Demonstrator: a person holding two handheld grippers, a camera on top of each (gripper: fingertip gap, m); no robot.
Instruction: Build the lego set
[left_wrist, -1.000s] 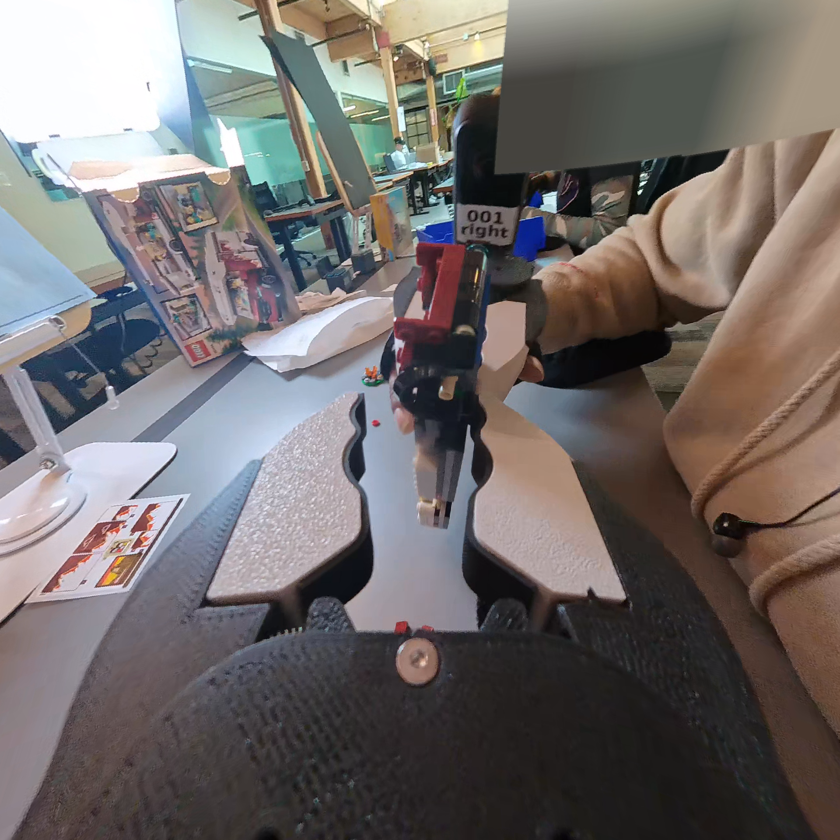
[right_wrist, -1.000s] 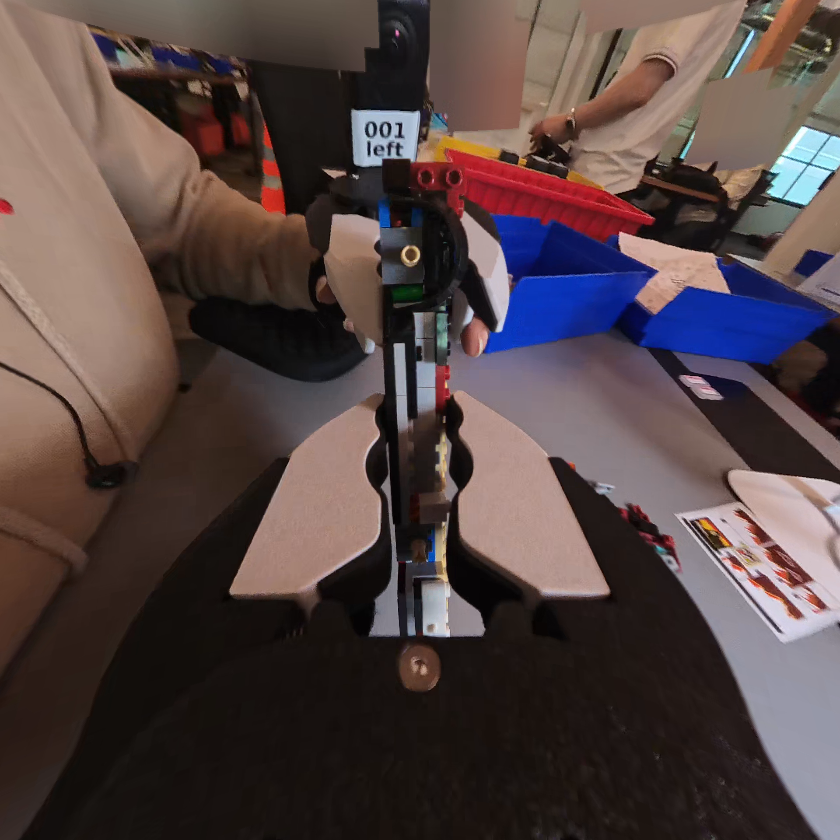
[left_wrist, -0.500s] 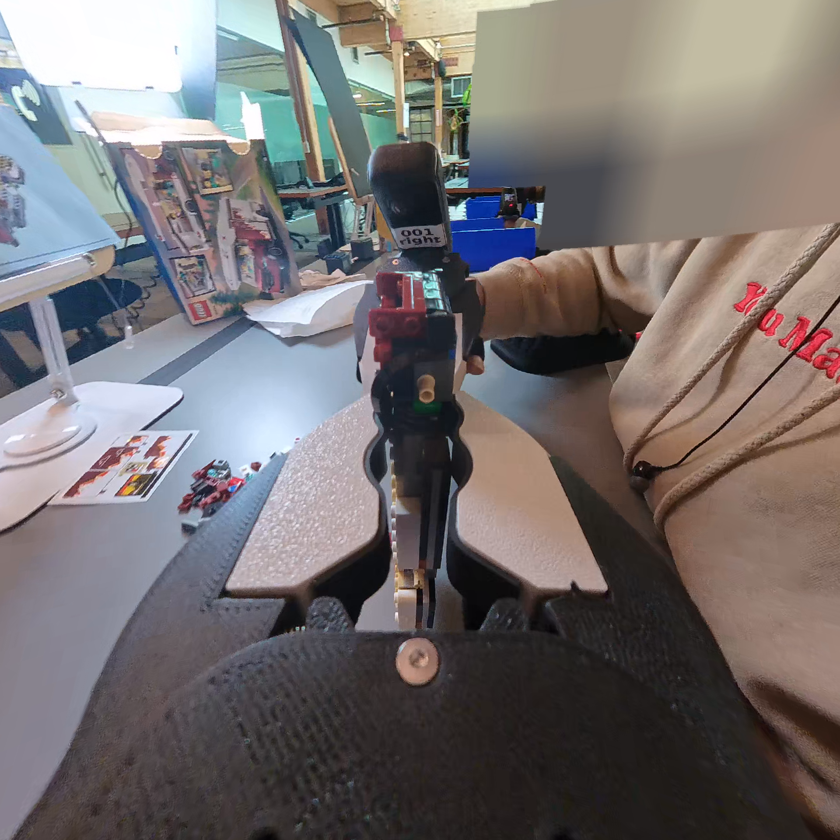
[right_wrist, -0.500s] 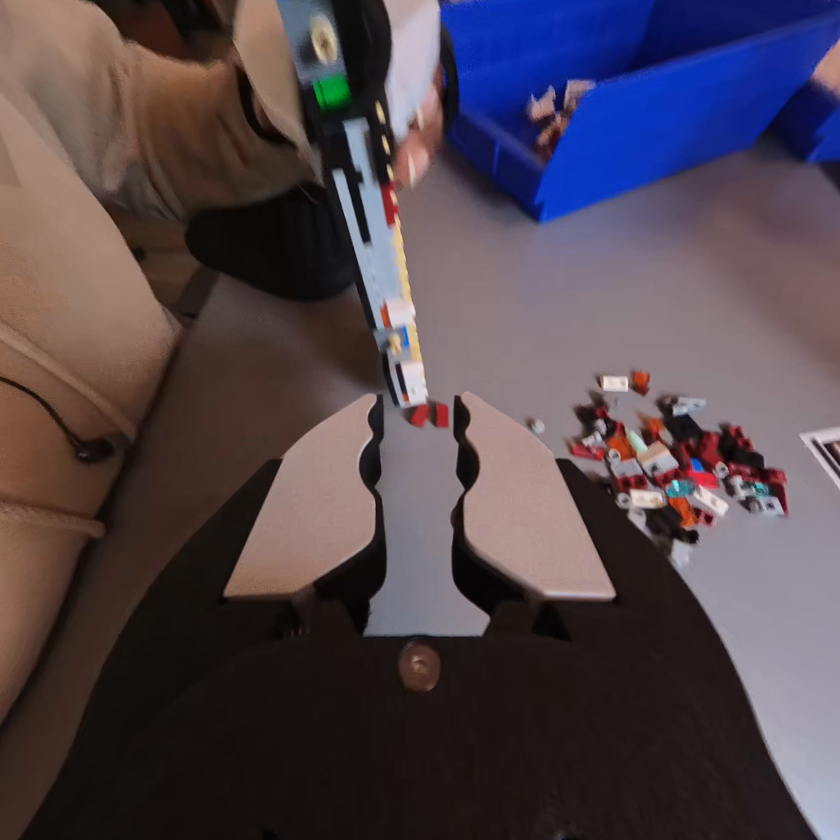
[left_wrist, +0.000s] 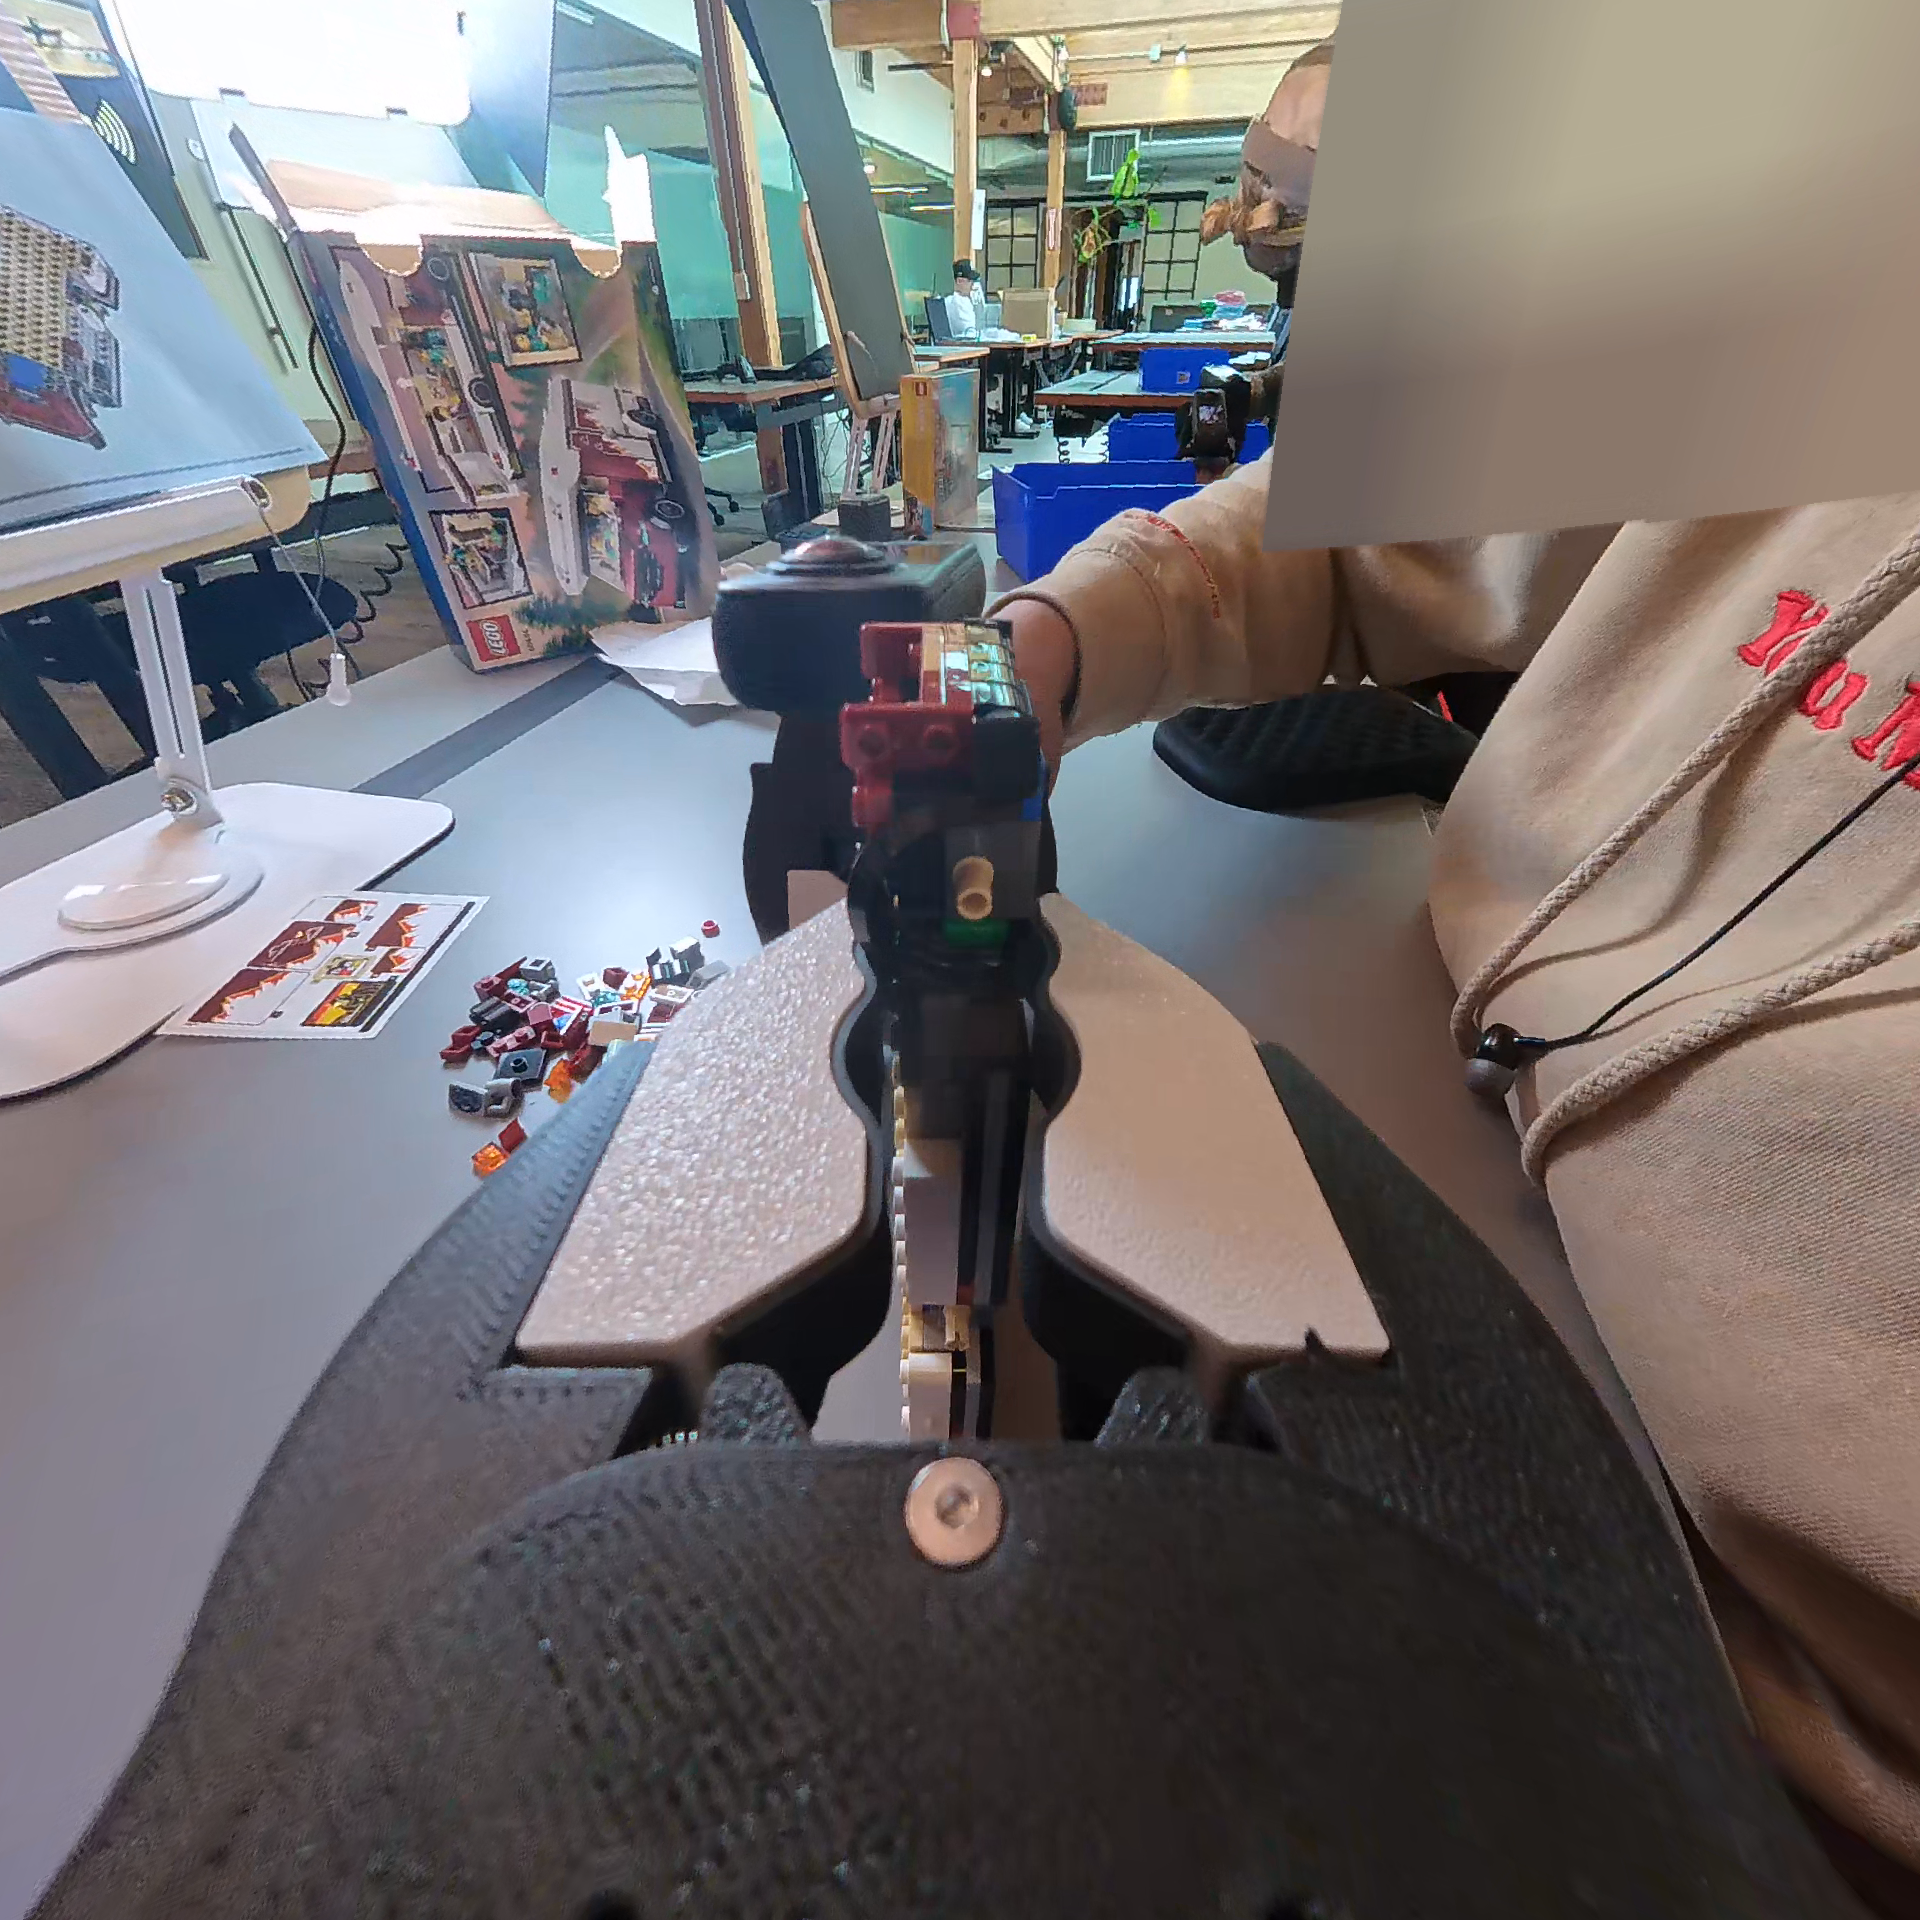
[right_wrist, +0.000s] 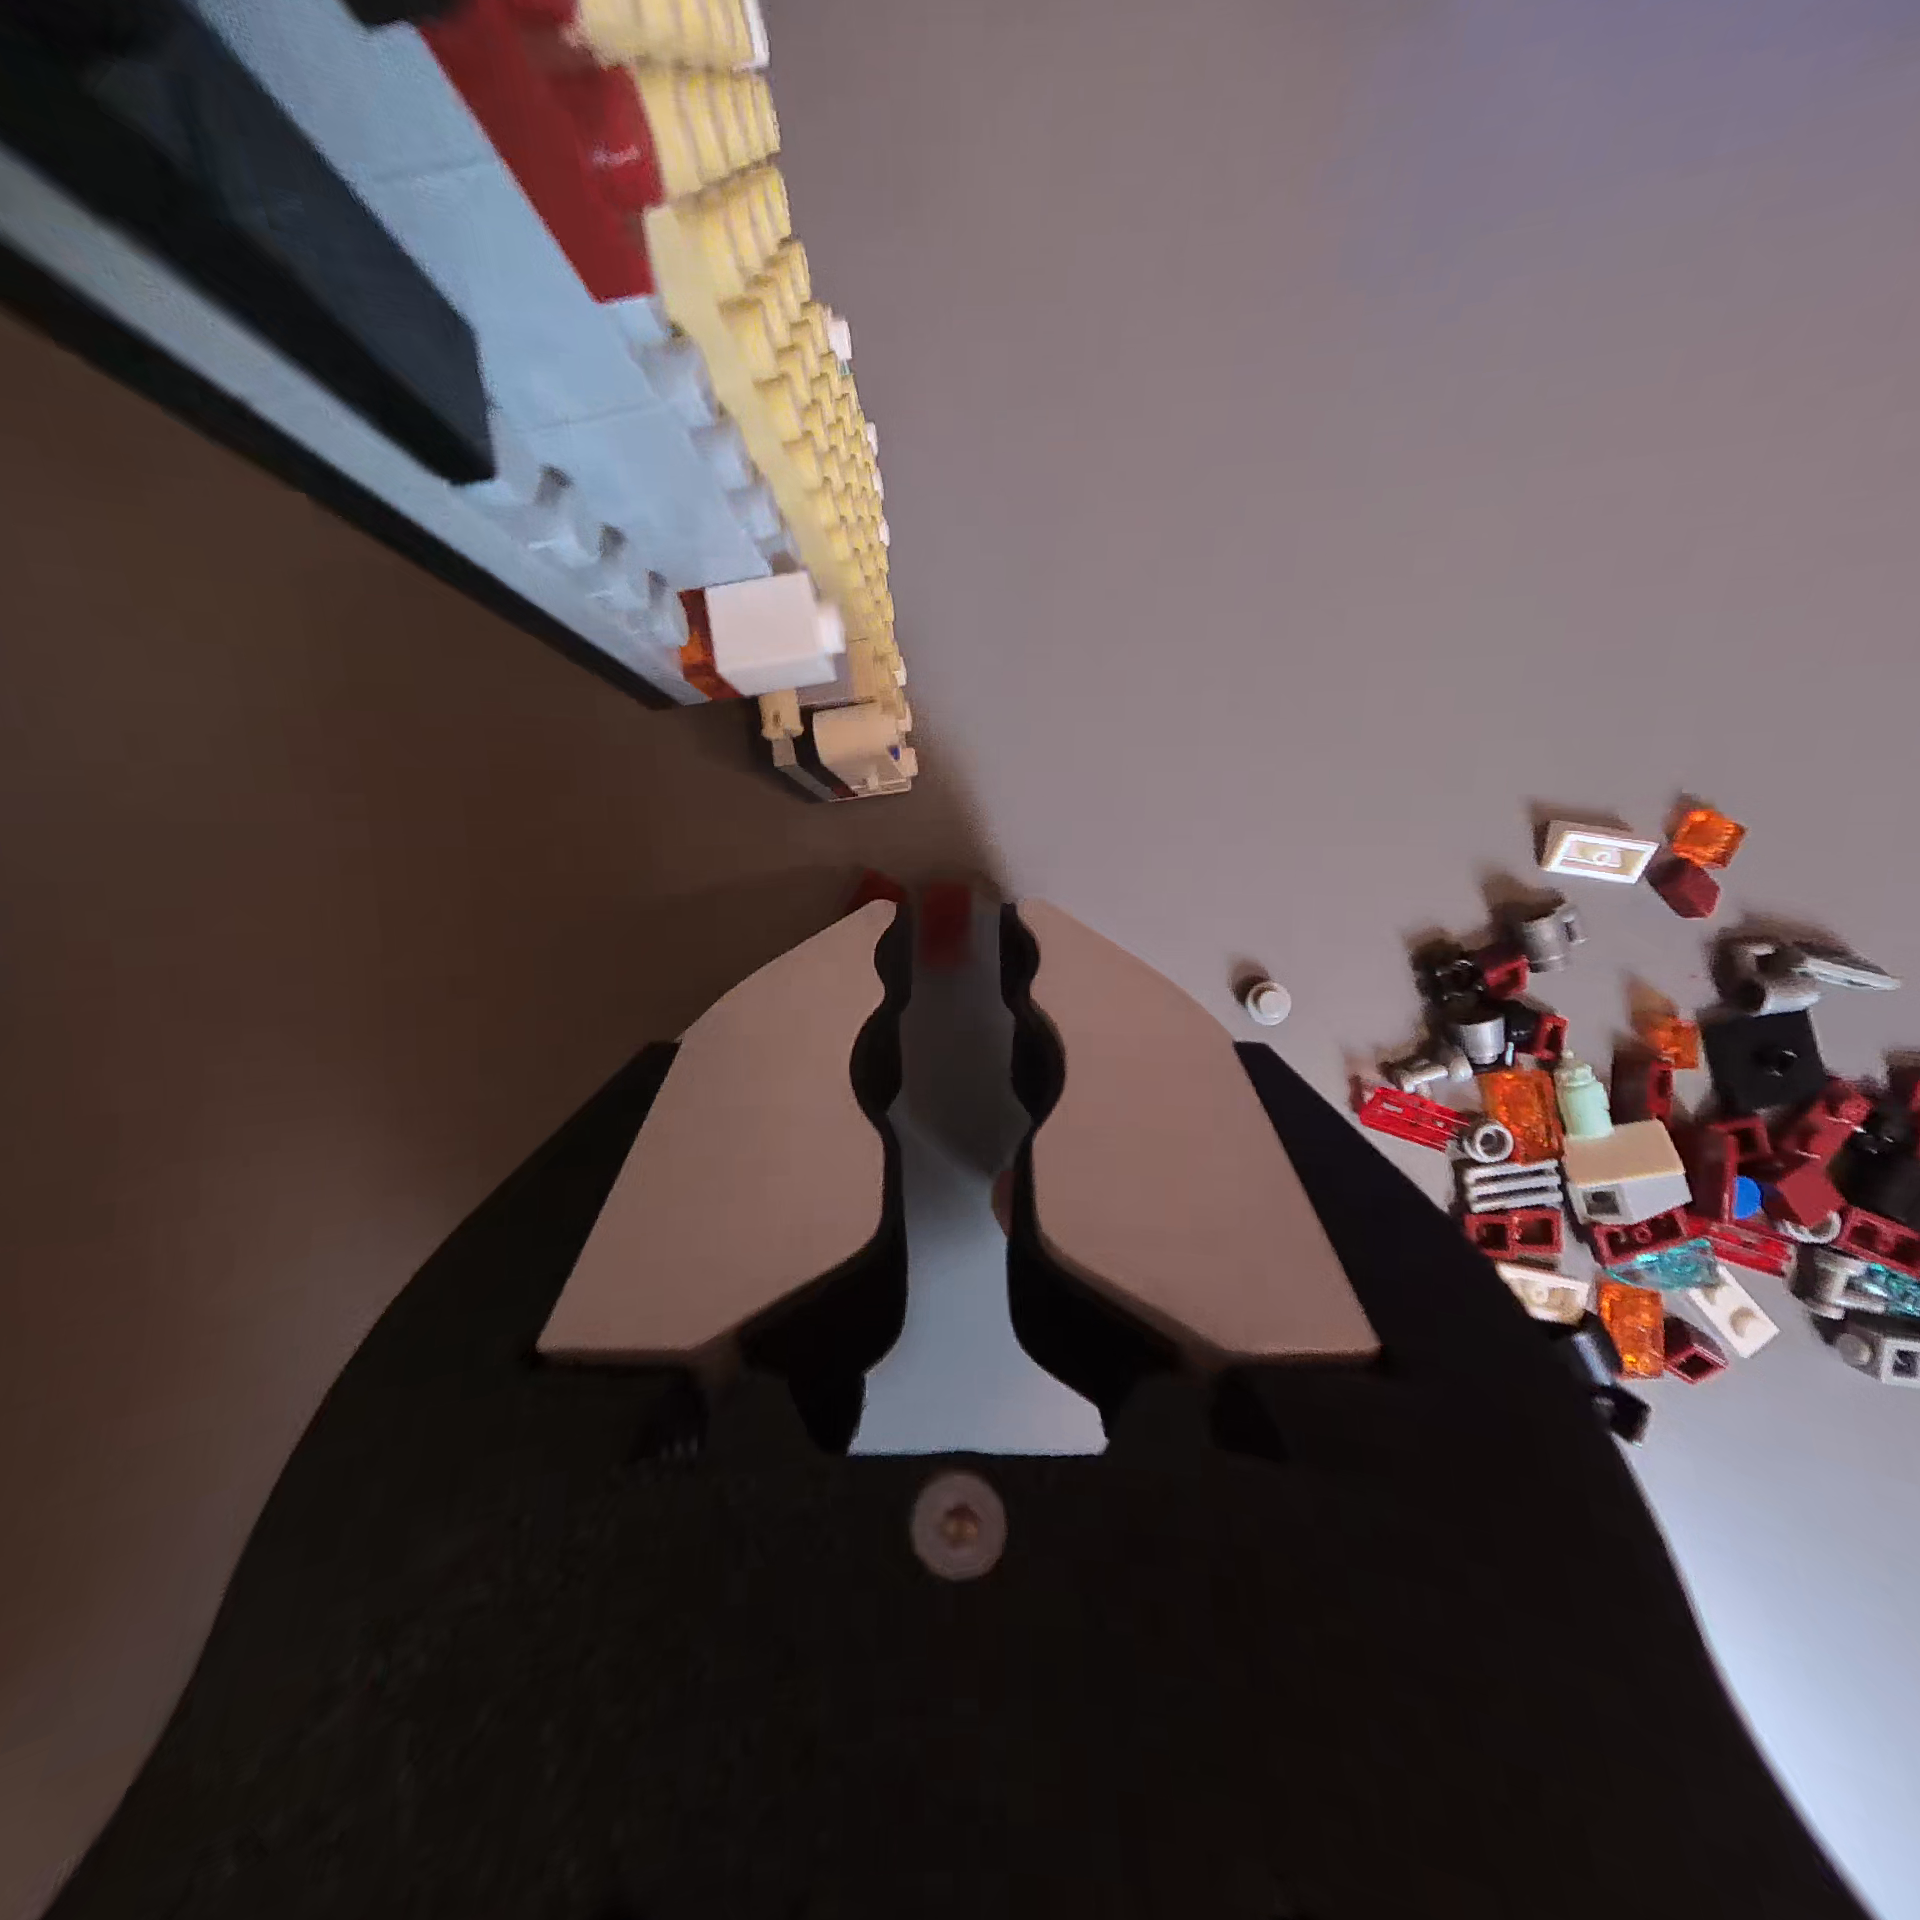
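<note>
Since half a second ago the right gripper (right_wrist: 951, 914) has dropped lower toward the grey counter (right_wrist: 1351, 468), and its fingers (right_wrist: 769, 1122) have come closer together. The left gripper (left_wrist: 951, 940) has hardly changed; the long brick-built model of black, grey, cream and dark red plastic (left_wrist: 951, 1143) sits between its fingers as it did then.

The left fingers (left_wrist: 727, 1143) are closed on this model. The model lies lengthwise in the channel between them and reaches past the tips, where its dark red end and a small tan peg stand out. Both pads press on its sides, and held like this the free end is open to the other tool, it seems.

In the right wrist view the same model (right_wrist: 644, 364) hangs above and to the left of the fingertips, apart from them. The right fingers stand narrow. A small red brick (right_wrist: 945, 925) lies on the counter just at the tips, in the gap. The picture is blurred there, so I cannot tell if the pads touch it.

To the right of the right fingers, well apart, lies a heap of loose small bricks in dark red, orange, white and black (right_wrist: 1662, 1174). One small round grey stud piece (right_wrist: 1268, 1000) lies alone between the heap and the fingers.

In the left wrist view a printed sticker sheet (left_wrist: 322, 966) lies far left of the fingers, beside a white stand (left_wrist: 177, 831).
</note>
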